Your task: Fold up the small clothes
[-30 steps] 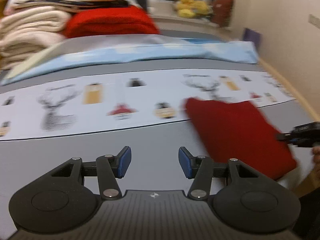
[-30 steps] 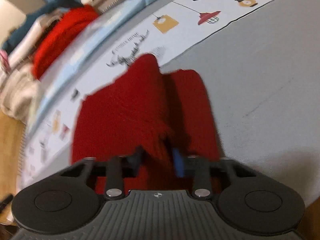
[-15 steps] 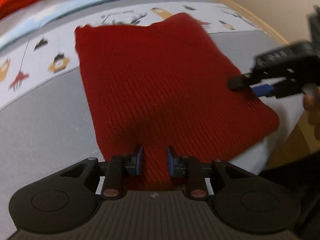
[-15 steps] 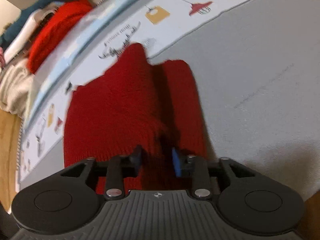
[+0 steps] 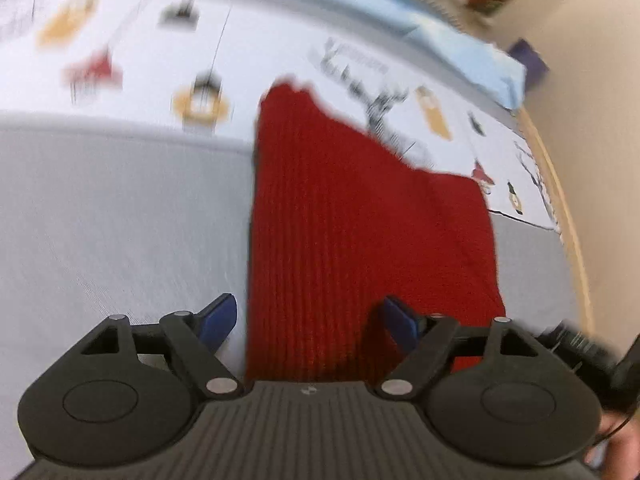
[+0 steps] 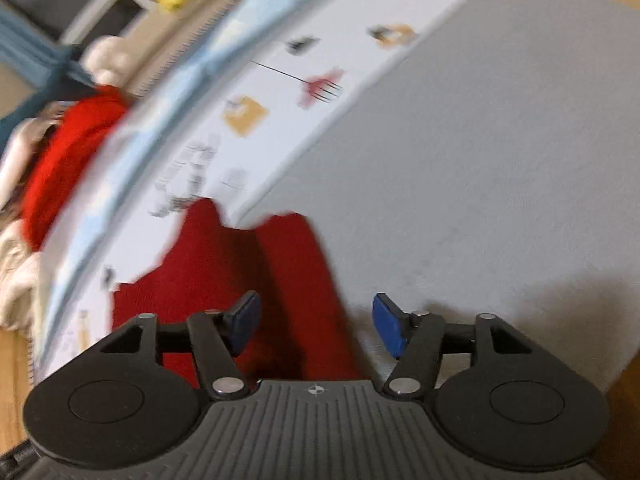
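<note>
A small red knitted garment (image 5: 360, 232) lies flat on the grey bed cover (image 5: 120, 220), partly over a white printed strip. My left gripper (image 5: 308, 320) hangs over its near left edge; its jaws are opening and the blue pads do not press the cloth. In the right wrist view the same red garment (image 6: 248, 280) lies low and to the left, with a fold down its middle. My right gripper (image 6: 316, 324) straddles the cloth's right edge, jaws opening, pads clear of it. The right gripper's black body (image 5: 580, 348) shows at the left wrist view's lower right edge.
A white strip printed with lamps and deer (image 5: 200, 40) crosses the bed, with a light blue sheet (image 6: 192, 80) behind it. A stack of folded cloth with a bright red piece (image 6: 64, 152) sits at the far left. A wooden bed edge (image 5: 568, 200) runs along the right.
Both grippers went from nearly shut on the red garment to wide open. The left gripper swung down over the cloth; the right one let the raised fold drop flat and shifted right.
</note>
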Action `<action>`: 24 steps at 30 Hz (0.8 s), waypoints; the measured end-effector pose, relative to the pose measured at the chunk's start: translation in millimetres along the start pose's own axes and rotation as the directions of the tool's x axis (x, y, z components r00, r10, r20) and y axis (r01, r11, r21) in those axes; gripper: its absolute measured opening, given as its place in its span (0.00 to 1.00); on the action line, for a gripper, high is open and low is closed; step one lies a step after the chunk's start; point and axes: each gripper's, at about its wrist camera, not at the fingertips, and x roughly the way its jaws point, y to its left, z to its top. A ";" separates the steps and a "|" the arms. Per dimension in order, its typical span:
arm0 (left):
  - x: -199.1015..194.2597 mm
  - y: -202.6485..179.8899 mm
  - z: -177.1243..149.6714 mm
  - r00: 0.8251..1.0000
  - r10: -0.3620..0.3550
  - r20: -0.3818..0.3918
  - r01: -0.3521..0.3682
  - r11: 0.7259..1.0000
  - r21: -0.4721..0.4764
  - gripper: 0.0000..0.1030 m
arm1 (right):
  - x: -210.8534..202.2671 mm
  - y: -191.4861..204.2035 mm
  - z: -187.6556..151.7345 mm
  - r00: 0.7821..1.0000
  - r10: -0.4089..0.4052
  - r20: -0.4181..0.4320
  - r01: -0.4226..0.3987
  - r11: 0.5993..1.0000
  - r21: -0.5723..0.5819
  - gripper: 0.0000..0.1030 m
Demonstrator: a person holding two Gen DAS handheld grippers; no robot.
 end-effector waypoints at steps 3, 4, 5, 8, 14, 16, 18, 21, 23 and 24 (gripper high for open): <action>14.4 12.2 -6.6 0.999 -0.039 0.014 0.040 0.998 -0.051 0.91 | 28.4 -11.4 -6.6 0.985 -0.041 -0.167 0.049 0.998 0.043 0.64; 19.1 16.0 -9.6 0.998 -0.067 0.011 0.068 0.994 -0.085 0.91 | 35.8 -14.1 -10.0 0.976 -0.049 -0.213 0.061 0.997 0.052 0.64; 23.7 20.0 -14.0 0.995 -0.096 0.005 0.096 0.988 -0.125 0.91 | 41.8 -15.9 -13.2 0.968 -0.054 -0.247 0.070 0.996 0.058 0.64; 32.4 22.7 -10.0 0.993 -0.114 0.004 0.113 0.976 -0.184 0.91 | 43.8 -7.7 -15.5 0.969 -0.040 -0.244 0.050 0.998 0.038 0.64; 11.6 6.3 -1.6 0.995 -0.096 0.027 0.099 0.989 -0.107 0.58 | 48.1 12.4 -20.1 0.974 0.012 -0.228 -0.016 1.000 -0.017 0.20; -2.9 4.1 5.8 0.995 -0.102 0.019 0.103 0.993 -0.065 0.53 | 45.3 19.0 -22.5 0.977 0.015 -0.213 -0.020 1.000 -0.023 0.18; -22.4 2.5 12.1 0.996 -0.088 0.033 0.088 0.996 -0.001 0.52 | 42.3 26.8 -24.2 0.980 0.034 -0.198 -0.040 0.999 -0.023 0.17; -53.9 11.2 23.0 0.995 -0.057 0.077 0.053 0.997 0.056 0.51 | 41.5 40.3 -30.7 0.978 0.075 -0.195 -0.080 0.997 -0.015 0.16; -76.3 26.3 31.4 0.994 -0.036 0.107 0.028 0.997 0.078 0.50 | 46.4 55.2 -37.4 0.970 0.119 -0.211 -0.122 0.993 -0.002 0.16; -86.0 35.3 36.0 0.993 -0.025 0.118 0.015 0.997 0.077 0.50 | 50.6 66.5 -40.7 0.967 0.135 -0.216 -0.140 0.990 -0.008 0.16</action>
